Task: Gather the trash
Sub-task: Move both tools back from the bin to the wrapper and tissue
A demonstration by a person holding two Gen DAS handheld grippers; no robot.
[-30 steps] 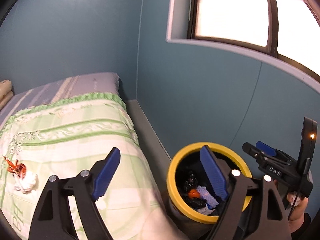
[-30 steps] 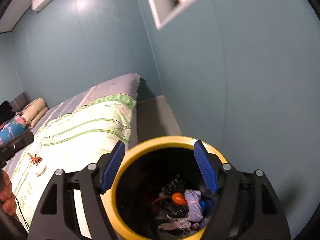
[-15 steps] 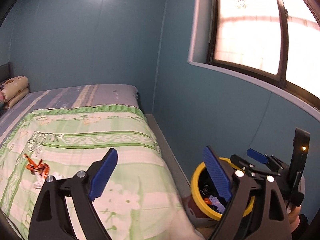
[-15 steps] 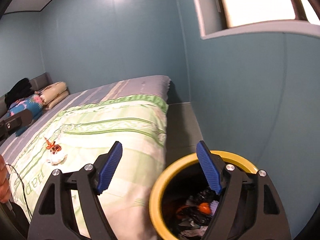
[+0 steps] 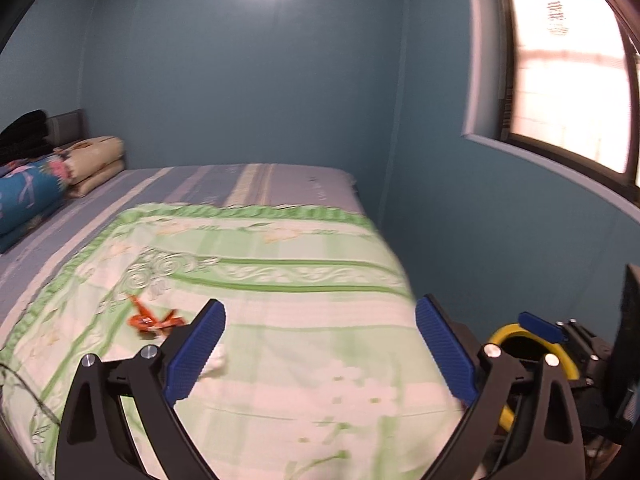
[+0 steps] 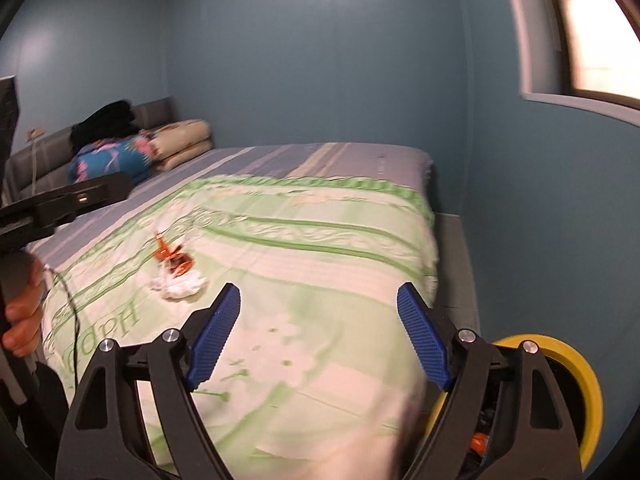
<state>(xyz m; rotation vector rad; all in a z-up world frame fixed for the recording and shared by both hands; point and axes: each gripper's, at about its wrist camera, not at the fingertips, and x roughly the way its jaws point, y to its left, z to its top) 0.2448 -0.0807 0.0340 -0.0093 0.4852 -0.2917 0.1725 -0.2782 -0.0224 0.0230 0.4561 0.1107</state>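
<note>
Right wrist view: my right gripper [image 6: 318,334] hung over the near part of the bed [image 6: 320,280], jaws wide and just widening, nothing between them. The wrapper [image 6: 173,257] and the tissue [image 6: 179,285] lay touching, toward the bed's left side, well short of the pillows [image 6: 182,146]. The bin [image 6: 576,392] stood on the floor by the bed's right edge, low behind my right finger, with scraps already inside. In the left wrist view my left gripper [image 5: 320,354] was spread about as wide as it goes, also just opening and empty, with the wrapper [image 5: 154,320] just beyond its left pad.

Risks, as I judged them: the tissue was soft and the blanket [image 6: 304,240] under it softer, so closing too low could pinch cloth along with the trash. The wrapper was thin and crinkled, so a shallow bite could let it slip. With both tools heading for one small pile, they could knock each other.
</note>
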